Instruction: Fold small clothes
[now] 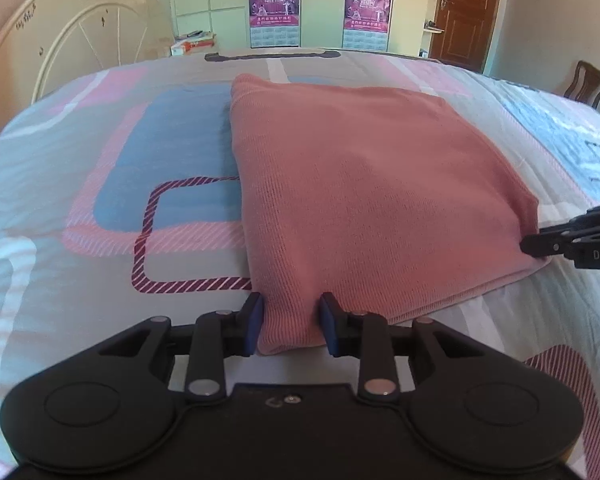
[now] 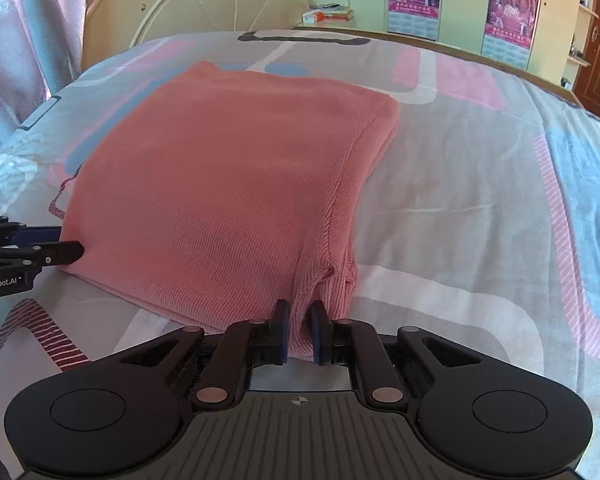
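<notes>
The pink knit garment [image 1: 380, 200] lies folded on the bed [image 1: 80, 208], its near corners pinched by the left hand-held gripper [image 1: 291, 324] and right hand-held gripper [image 2: 299, 330], which should lift together, keeping that edge taut for a square fold.

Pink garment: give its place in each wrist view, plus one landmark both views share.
Left wrist: pink garment fills centre-right, near corner between the left tongs.
Right wrist: centre-left, near corner in the right tongs.
Shared landmark: cream headboard.
</notes>
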Tool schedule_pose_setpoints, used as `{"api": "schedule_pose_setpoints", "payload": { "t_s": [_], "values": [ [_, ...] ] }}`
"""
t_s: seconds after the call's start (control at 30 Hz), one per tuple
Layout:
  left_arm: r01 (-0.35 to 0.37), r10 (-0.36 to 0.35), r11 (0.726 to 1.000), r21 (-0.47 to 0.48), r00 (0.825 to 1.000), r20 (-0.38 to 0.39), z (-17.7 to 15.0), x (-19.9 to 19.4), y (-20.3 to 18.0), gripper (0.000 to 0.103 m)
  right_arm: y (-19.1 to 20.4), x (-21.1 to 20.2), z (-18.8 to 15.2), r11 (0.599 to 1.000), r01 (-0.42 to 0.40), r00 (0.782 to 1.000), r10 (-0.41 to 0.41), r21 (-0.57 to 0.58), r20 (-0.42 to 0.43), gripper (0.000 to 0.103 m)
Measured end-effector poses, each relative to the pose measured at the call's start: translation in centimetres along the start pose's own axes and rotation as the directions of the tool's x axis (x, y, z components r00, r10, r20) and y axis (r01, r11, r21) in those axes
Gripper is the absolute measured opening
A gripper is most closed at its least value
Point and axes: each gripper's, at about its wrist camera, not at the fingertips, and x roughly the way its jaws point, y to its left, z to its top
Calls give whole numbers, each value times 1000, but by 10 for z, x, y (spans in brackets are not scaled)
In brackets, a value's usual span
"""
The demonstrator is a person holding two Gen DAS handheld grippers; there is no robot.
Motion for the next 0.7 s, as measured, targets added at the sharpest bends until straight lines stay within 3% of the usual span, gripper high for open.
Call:
{"api": "schedule_pose_setpoints", "payload": {
  "t_s": [0.23, 0.3, 0.4, 0.43, 0.53, 0.6, 0.7],
  "values": [
    [-41, 41, 999, 27, 999, 29, -3, 2, -6, 30, 1, -3, -6, 1000, 2, 1000, -2, -9, 18, 11],
    [-54, 53, 998, 16, 998, 33, -3, 2, -6, 35, 0, -2, -5, 1000, 0, 1000, 0, -3, 22, 11],
    [-77, 79, 995, -59, 996, 34, -5, -1, 1, 55, -4, -5, -8, 999, -17, 999, 16, 31, 37, 12],
    [-91, 94, 992, -86, 995, 32, -6, -2, 4, 66, -6, -8, -10, 998, -31, 999, 29, 52, 42, 18],
    [-118, 122, 988, -104, 992, 36, -14, -18, 2, 83, -7, -29, -20, 993, -29, 996, 19, 111, 85, 100],
    [-122, 128, 989, -87, 990, 61, -25, -39, -7, 100, 0, -50, -33, 997, -18, 991, 8, 77, 132, 102],
    [-148, 162, 984, -104, 976, 146, -47, -80, -24, 103, 6, -78, -51, 997, 5, 992, -15, 79, 124, 103]
  ]
}}
